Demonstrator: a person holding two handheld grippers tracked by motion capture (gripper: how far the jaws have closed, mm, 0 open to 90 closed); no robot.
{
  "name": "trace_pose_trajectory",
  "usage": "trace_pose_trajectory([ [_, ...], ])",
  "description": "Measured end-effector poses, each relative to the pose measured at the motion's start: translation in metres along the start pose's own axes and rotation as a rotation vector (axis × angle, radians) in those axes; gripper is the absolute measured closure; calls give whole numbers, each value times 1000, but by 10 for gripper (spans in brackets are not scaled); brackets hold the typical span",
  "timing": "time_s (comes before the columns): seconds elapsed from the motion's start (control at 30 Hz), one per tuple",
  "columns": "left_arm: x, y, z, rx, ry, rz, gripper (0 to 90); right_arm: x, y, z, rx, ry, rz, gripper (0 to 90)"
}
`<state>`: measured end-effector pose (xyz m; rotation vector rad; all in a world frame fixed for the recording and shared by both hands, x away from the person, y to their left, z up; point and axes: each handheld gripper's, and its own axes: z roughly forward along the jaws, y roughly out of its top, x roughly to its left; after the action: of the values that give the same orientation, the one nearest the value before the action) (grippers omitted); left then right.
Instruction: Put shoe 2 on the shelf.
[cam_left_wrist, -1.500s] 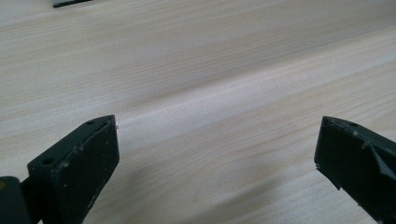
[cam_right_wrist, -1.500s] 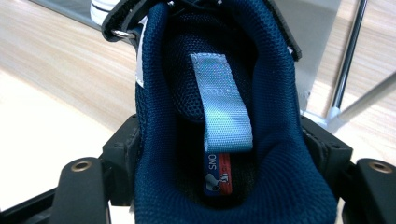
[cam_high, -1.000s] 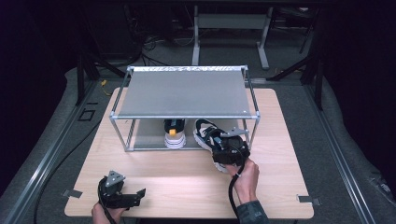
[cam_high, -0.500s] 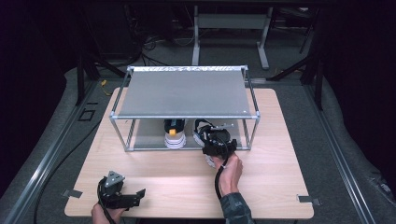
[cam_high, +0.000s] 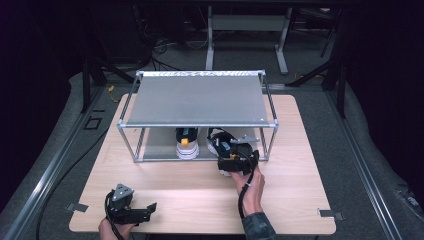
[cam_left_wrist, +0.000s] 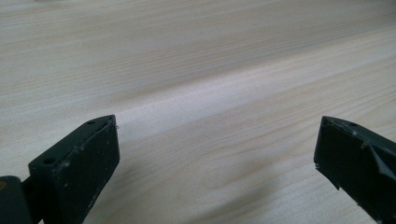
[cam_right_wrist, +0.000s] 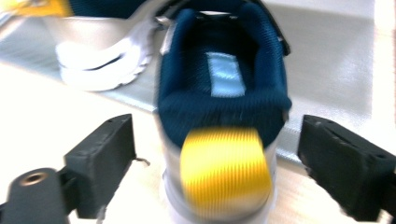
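Currently the right tool (cam_high: 231, 159) sits at the front edge of the rack (cam_high: 200, 100), low on the table (cam_high: 300, 190), pointed at the heel of the right-hand shoe (cam_right_wrist: 219, 93). Jaws have just been opening: in the right gripper view they stand wide, one each side of the heel, with clear gaps, pads not pressing on it, so released. That shoe has a navy lining, a yellow heel tab (cam_right_wrist: 226, 172) and a pale sole; its heel end lies between the jaws at the front lip of the rack's lower shelf (cam_right_wrist: 327, 60), toe pointing in under the top shelf. In the high view it (cam_high: 220, 142) lies under the top shelf, right of centre, partly hidden by the tool and the hand (cam_high: 252, 187) holding it. Second shoe (cam_high: 186, 145) stands just beside it on the left, same lower shelf, heel toward the front; it is at upper left (cam_right_wrist: 102, 51) in the right gripper view, apart from the first as far as I can see. Left tool (cam_high: 151, 208) rests near the front left corner of the table, well apart from the rack and both shoes. Left gripper view: both jaws spread wide over bare wood (cam_left_wrist: 196, 93), nothing between them, released.
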<state>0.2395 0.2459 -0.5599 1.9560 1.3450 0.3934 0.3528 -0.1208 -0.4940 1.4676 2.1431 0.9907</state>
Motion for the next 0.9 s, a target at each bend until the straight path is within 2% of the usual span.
trace_pose_trajectory([
  [0.03,0,0,0,0,0,0,3,0,-2,-4,6,-49,-8,144],
  [0.1,2,-2,1,3,2,-5,4,-4,-7,-6,31,1,-17,170],
  [0.13,1,-2,2,7,0,-9,3,-5,-10,-6,35,12,-10,210],
  [0.17,1,-2,2,7,0,-9,4,-5,-10,-6,35,12,-10,210],
  [0.2,0,-2,2,10,-1,-6,4,-7,-13,0,62,42,-3,304],
  [0.27,-1,-2,0,7,-1,0,4,-7,-15,4,62,34,4,349],
  [0.3,-1,-2,0,7,-1,0,5,-6,-15,5,55,9,11,348],
  [0.37,0,-2,0,3,2,-6,6,-6,-15,6,46,18,22,352],
  [0.4,0,-2,-1,3,2,-8,6,-6,-14,7,43,43,29,355],
  [0.47,1,-2,-1,5,1,-8,6,-1,-13,9,34,30,29,368],
  [0.57,2,-4,-2,1,4,-12,6,5,-11,12,31,49,28,379],
  [0.6,2,-6,-2,3,6,-14,6,7,-9,15,28,31,29,383],
  [0.77,5,-6,-3,7,8,-19,6,11,-4,23,36,36,17,377],
  [0.8,5,-6,-3,8,8,-19,6,13,-2,25,42,14,17,376],
  [0.9,5,-7,-4,6,10,-15,6,19,4,31,32,6,5,390],
])
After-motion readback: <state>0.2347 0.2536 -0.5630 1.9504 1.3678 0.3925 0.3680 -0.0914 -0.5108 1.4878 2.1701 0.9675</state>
